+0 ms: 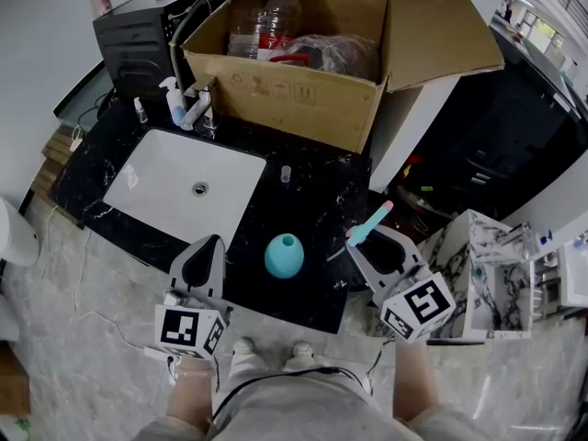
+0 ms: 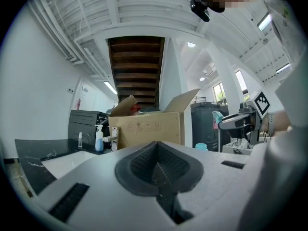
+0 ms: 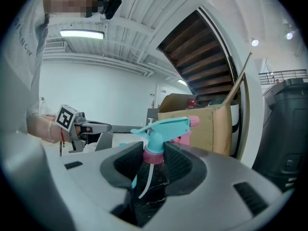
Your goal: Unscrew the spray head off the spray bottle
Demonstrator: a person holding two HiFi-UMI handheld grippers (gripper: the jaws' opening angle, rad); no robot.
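1. Looks basically done: the right hand-held gripper (image 3: 153, 162) grips the spray head (image 3: 163, 128) by its collar, with the dip tube (image 3: 144, 177) dangling free.
2. The bottle (image 1: 284, 255) stands open on the surface (image 1: 317, 196). The left hand-held gripper (image 2: 156, 165) is clenched and empty.

Teal spray head (image 3: 165, 127), teal bottle (image 1: 284, 255)

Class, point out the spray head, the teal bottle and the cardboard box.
spray head (image 3: 164, 127): right gripper view, its teal body.
teal bottle (image 1: 281, 263): head view, its rounded side.
cardboard box (image 1: 294, 104): head view, its front wall.
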